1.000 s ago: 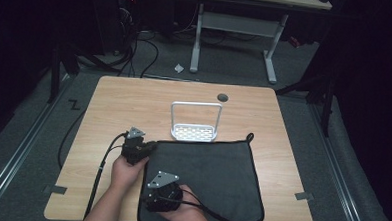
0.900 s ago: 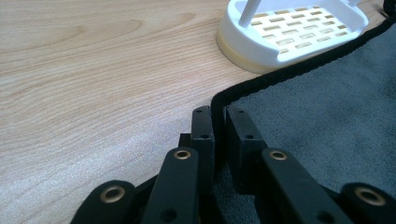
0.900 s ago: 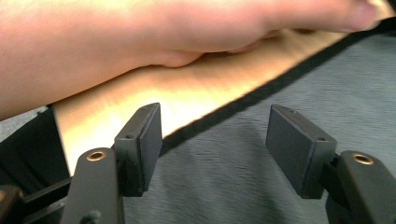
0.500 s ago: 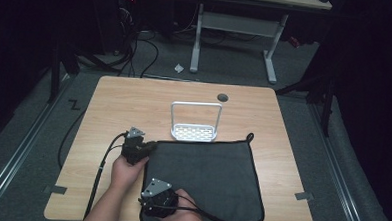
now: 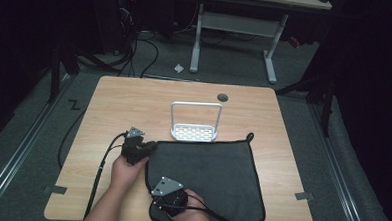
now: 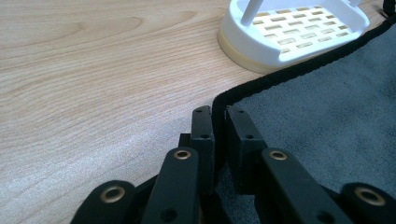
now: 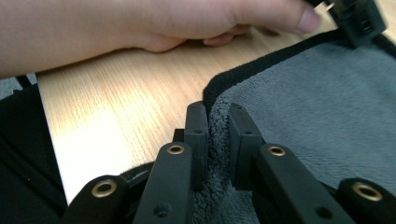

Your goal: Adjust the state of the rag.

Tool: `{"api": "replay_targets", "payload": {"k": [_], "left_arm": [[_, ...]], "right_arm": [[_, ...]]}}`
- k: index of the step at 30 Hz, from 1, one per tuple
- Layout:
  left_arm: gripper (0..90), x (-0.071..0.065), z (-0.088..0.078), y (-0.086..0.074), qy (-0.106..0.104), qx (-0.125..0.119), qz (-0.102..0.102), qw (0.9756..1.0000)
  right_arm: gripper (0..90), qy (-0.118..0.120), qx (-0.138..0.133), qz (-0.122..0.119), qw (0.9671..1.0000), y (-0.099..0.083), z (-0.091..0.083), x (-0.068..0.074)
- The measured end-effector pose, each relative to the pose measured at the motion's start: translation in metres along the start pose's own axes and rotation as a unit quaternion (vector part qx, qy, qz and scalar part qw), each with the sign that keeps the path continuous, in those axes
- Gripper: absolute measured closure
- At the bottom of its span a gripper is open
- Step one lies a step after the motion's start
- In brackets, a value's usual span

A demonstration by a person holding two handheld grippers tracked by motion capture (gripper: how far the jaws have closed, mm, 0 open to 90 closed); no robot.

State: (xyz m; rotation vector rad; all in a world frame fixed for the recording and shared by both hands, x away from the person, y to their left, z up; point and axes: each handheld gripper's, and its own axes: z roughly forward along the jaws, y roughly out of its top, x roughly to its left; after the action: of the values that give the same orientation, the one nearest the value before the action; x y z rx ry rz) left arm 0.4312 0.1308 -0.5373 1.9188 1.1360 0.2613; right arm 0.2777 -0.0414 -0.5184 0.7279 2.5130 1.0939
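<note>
Since the earlier frame the right tool [image 5: 162,208] has drawn back to the grey cloth's [image 5: 208,173] near-left corner and just clamped it, while the left tool [image 5: 150,147] pinches its far-left corner beside the white rack [image 5: 194,133]; soft, light, limp, best held by the bound corners.

Dark grey cloth [image 5: 211,176] (black-edged), white slotted rack [image 5: 194,132], light wood table [image 5: 134,103].
</note>
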Motion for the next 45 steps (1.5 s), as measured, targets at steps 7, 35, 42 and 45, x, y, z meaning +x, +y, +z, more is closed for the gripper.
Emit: {"api": "replay_targets", "payload": {"k": [7, 35, 42, 45], "left_arm": [[83.1, -0.002, -0.003, -0.002, -0.006, -0.016, 0.003, 0.9998], [85.2, 0.074, -0.121, -0.013, 0.032, -0.097, -0.108, 0.9888], [85.1, 0.049, -0.107, -0.001, 0.019, -0.105, -0.102, 0.9891], [85.0, 0.028, -0.092, 0.007, 0.01, -0.101, -0.086, 0.9911]], "right_arm": [[81.8, 0.001, -0.022, -0.004, 0.9997, 0.003, -0.012, -0.006], [81.9, 0.074, -0.092, -0.076, 0.9901, 0.093, 0.027, 0.058], [81.9, 0.058, -0.094, -0.065, 0.9917, 0.079, 0.01, 0.047], [81.8, 0.044, -0.093, -0.053, 0.9933, 0.065, -0.005, 0.037]]}}
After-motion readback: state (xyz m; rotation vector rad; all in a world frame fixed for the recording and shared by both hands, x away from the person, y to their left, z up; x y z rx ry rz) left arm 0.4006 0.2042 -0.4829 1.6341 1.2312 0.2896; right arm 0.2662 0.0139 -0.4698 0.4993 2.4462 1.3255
